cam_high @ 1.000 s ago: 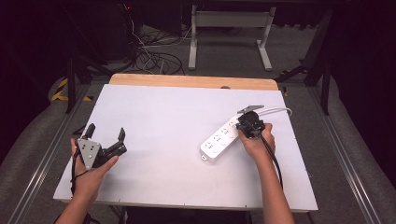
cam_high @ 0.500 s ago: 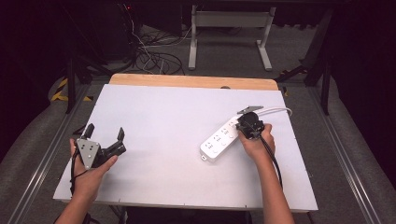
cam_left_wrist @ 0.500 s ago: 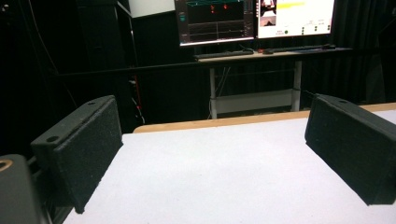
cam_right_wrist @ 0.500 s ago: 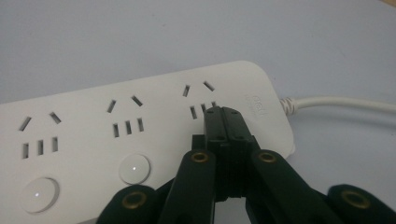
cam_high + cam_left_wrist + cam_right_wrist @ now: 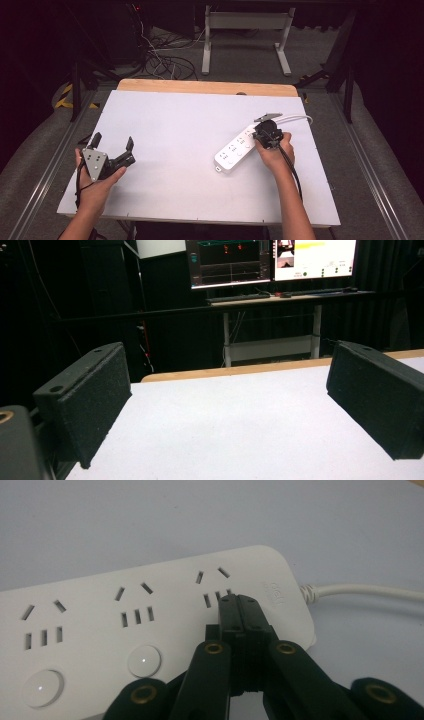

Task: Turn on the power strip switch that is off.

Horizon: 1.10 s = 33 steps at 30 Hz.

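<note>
High view: your right gripper (image 5: 263, 134) sits at about 3 o'clock on the white table (image 5: 175, 125), its tips down on the cable end of the white power strip (image 5: 239, 149); your hand covers most of the gripper body, so the jaws cannot be read from here. The strip lies diagonally, its far end toward 1 o'clock, and its white cord (image 5: 295, 118) loops off toward the table's right edge. Your left gripper (image 5: 114, 150) rests at 8 o'clock, well apart from the strip, jaws spread with nothing between them. Left gripper view: your two black pads (image 5: 85, 400) stand wide apart over bare table; the right pad is cut off at the frame's edge. Monitors (image 5: 272, 260) glow at 12 o'clock on a dim desk, their contents too small to make out. Right gripper view: your jaws are pressed together, tips on the strip's top face at the socket nearest the cord, covering part of its slots. Whether they press a button there is hidden. Two round buttons (image 5: 144, 661) show at 8 o'clock; the strip's left end is cut off.
</note>
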Available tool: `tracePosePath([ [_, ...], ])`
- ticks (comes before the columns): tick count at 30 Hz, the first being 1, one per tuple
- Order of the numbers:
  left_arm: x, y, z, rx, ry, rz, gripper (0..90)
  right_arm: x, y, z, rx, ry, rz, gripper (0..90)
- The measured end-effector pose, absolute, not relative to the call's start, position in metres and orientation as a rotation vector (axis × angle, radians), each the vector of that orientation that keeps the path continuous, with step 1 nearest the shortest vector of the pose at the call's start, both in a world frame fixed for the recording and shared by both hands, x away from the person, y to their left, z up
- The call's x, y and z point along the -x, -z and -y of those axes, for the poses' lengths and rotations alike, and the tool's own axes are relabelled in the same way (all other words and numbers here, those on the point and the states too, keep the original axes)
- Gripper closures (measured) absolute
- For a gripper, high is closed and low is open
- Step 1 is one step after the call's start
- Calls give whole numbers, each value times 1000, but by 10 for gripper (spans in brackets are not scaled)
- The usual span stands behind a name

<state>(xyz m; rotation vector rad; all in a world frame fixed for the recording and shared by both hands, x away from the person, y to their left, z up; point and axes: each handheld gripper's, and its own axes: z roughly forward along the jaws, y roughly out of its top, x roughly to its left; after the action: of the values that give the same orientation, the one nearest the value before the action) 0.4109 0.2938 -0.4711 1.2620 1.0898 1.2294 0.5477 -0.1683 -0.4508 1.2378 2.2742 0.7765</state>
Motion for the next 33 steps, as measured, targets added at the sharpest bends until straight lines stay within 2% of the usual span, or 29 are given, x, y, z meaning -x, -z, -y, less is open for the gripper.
tracePosePath([
  [33, -411, 471, -293, -1262, -1218, -1091, 45, -547, 451, 167, -1225, -771, -2265, 900],
])
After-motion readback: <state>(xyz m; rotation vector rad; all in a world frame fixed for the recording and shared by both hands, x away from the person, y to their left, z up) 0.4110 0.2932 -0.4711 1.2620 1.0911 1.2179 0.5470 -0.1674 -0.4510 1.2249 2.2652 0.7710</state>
